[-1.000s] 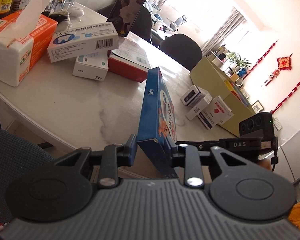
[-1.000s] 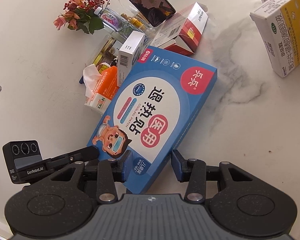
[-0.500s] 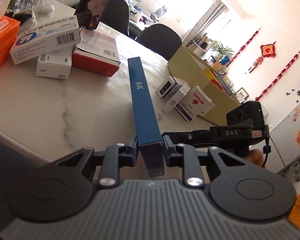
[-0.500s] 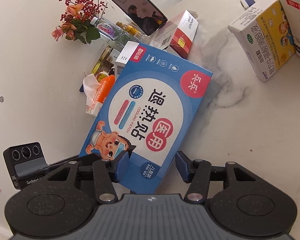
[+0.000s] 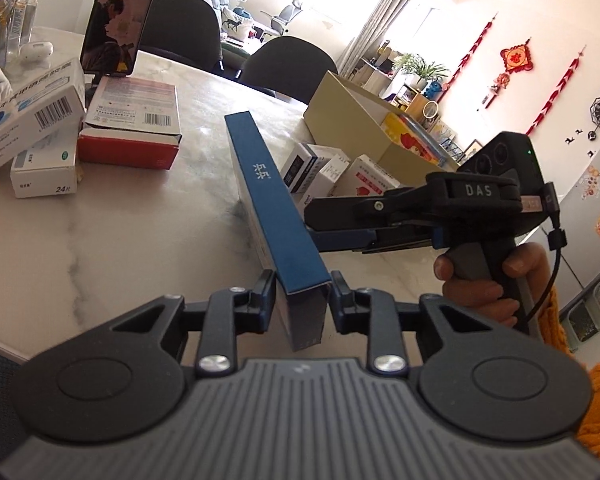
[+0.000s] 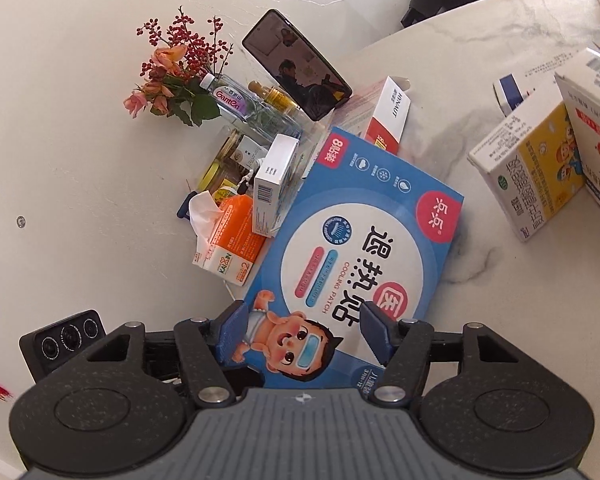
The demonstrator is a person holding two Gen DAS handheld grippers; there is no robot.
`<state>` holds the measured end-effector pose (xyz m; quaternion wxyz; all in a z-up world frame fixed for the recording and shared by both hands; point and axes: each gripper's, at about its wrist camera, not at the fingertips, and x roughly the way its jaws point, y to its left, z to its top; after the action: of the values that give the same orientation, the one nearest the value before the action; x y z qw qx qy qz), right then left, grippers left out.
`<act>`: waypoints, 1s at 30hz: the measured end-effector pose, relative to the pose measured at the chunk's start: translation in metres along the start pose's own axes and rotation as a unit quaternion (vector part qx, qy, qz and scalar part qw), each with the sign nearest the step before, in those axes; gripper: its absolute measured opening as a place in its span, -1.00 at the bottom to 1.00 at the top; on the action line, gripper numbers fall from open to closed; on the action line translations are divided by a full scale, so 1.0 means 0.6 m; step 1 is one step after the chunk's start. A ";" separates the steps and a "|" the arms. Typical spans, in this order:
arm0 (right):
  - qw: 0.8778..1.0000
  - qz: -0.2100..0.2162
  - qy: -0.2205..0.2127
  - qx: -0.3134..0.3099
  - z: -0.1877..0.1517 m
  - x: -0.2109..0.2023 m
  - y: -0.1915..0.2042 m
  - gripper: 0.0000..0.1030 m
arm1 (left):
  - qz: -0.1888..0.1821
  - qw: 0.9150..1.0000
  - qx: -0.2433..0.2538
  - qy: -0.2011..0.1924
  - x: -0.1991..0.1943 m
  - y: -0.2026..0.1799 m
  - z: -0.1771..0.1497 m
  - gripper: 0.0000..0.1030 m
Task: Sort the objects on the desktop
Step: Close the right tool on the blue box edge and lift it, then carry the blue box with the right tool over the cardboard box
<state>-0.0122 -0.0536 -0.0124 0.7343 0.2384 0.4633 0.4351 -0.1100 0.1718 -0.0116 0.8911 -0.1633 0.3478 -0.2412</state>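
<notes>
Right hand-held gripper (image 6: pixel 300 332) opening, cooling-patch box (image 5: pixel 274 208) now edge-on

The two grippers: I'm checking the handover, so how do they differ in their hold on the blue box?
The left gripper pinches the blue cooling-patch box by its thin edge, though its jaws are easing open; the right gripper has its jaws spreading, pads clear of the box's broad face. The left straddles the box's narrow side, the right its wide printed front. Both point at the same box.

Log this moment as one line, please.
step: handover of blue cooling patch box | left gripper: pinching its thin edge, jaws easing | right gripper: opening, pads off box | table: other boxes waiting
</notes>
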 end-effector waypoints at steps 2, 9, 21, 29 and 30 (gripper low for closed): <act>1.000 -0.012 0.001 -0.007 0.011 -0.005 0.007 0.33 | -0.009 1.000 0.013 0.001 0.007 -0.011 0.004 -0.40; 0.996 -0.074 0.014 -0.053 0.032 -0.005 0.030 0.35 | -0.037 0.999 0.036 0.004 0.033 -0.036 0.016 -0.31; 0.961 -0.191 0.088 -0.181 0.062 0.025 0.092 0.14 | -0.067 0.997 0.026 0.003 0.040 -0.026 0.011 -0.24; 0.941 -0.235 0.109 -0.219 0.069 0.020 0.108 0.02 | -0.114 0.993 0.009 0.011 0.040 -0.008 0.007 -0.11; 0.940 -0.239 0.112 -0.218 0.071 0.020 0.107 0.02 | -0.120 0.993 0.005 0.016 0.042 -0.006 0.008 -0.05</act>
<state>0.0009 -0.0084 0.0494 0.7940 -0.0957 0.4794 0.3614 -0.0914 0.1558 -0.0202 0.8512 -0.1952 0.3385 -0.3504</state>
